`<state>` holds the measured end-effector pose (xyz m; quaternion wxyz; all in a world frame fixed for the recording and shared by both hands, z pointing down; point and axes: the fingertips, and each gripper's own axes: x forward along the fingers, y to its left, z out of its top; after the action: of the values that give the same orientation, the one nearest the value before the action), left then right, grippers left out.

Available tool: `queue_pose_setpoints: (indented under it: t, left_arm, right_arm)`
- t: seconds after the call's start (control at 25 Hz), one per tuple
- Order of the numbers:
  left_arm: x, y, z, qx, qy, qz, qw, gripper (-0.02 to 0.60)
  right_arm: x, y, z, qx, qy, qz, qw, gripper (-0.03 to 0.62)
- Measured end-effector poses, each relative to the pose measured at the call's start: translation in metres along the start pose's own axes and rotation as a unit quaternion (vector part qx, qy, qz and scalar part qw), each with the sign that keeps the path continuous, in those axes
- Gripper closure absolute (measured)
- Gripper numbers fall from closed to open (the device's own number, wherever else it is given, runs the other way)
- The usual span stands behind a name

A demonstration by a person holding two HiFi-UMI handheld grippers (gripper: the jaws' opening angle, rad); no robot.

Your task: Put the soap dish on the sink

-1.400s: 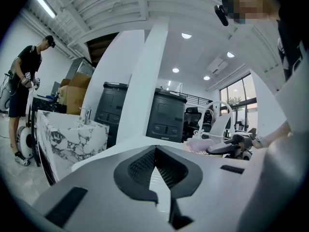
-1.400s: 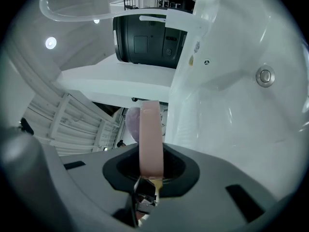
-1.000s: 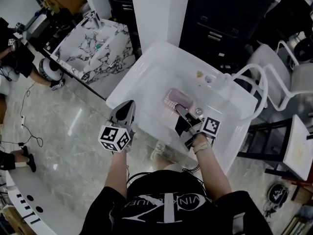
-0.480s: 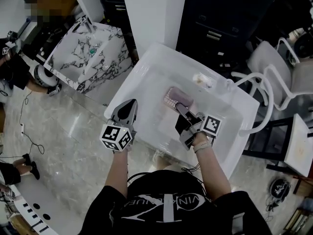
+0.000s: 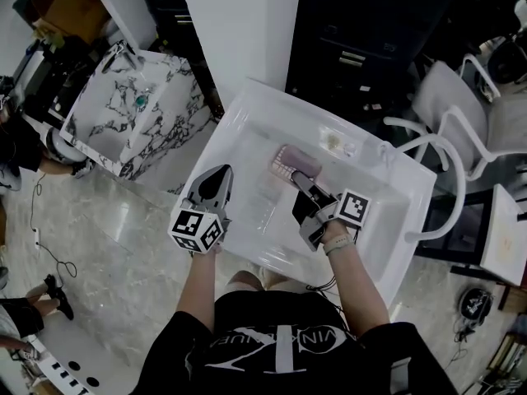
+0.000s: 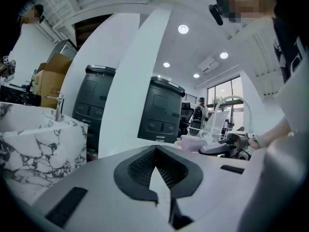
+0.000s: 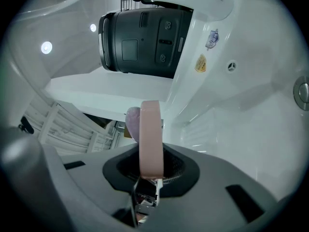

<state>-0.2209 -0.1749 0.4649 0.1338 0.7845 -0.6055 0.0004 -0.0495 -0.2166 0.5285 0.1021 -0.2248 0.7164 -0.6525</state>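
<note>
The soap dish (image 5: pixel 290 164) is pale pink and oblong, and it hangs over the basin of the white sink (image 5: pixel 239 115). My right gripper (image 5: pixel 301 181) is shut on its near edge. In the right gripper view the soap dish (image 7: pixel 149 134) stands edge-on between the pads, with my right gripper (image 7: pixel 150 172) clamped on it. My left gripper (image 5: pixel 216 177) hovers over the sink's left rim, shut and empty. The left gripper view shows my left gripper (image 6: pixel 155 170) with its pads together, and the soap dish (image 6: pixel 192 142) beyond it to the right.
A marble-patterned sink (image 5: pixel 132 109) with a tap stands to the left on the glossy tiled floor. White chairs (image 5: pixel 457 105) stand to the right of the white sink. Dark cabinets (image 5: pixel 370 31) and a white pillar (image 5: pixel 239 23) lie behind it.
Both grippers have moved forward over the white sink, the right one carrying the soap dish farther across the basin. Neither gripper's jaws have changed.
</note>
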Motion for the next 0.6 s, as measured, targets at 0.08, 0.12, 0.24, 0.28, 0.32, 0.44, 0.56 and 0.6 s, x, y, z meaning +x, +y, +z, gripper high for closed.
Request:
queue_pose_setpoints:
  t: [0.08,0.12,0.24,0.28,0.32,0.44,0.56,0.6]
  left_arm:
    - [0.01,0.001,0.0,-0.001,0.002,-0.01,0.9999,0.568]
    - [0.015,0.001,0.0,0.0,0.004,-0.017,0.9999,0.568]
    - [0.029,-0.002,-0.004,0.003,0.011,-0.035,0.9993,0.568]
    - [0.034,-0.002,-0.005,0.004,0.013,-0.04,0.9991,0.568]
    - [0.039,-0.001,-0.005,0.005,0.015,-0.046,0.9988,0.568]
    - [0.053,0.0,-0.005,0.007,0.02,-0.065,0.9977,0.568]
    - [0.066,0.004,-0.007,0.006,0.027,-0.082,0.9962,0.568]
    - [0.069,0.006,-0.006,0.005,0.029,-0.088,0.9957,0.568]
  right_arm:
    - [0.006,-0.001,0.004,0.002,-0.004,-0.003,1.0,0.525]
    - [0.009,-0.002,0.006,0.003,-0.006,-0.003,1.0,0.525]
    - [0.015,-0.007,0.009,0.004,-0.011,-0.009,1.0,0.525]
    - [0.017,-0.008,0.011,0.004,-0.013,-0.01,1.0,0.525]
    - [0.021,-0.008,0.013,0.004,-0.015,-0.01,1.0,0.525]
    - [0.03,-0.009,0.018,0.003,-0.021,-0.013,1.0,0.525]
    - [0.036,-0.011,0.022,0.005,-0.032,-0.019,0.999,0.525]
    - [0.038,-0.011,0.022,0.009,-0.037,-0.019,0.999,0.525]
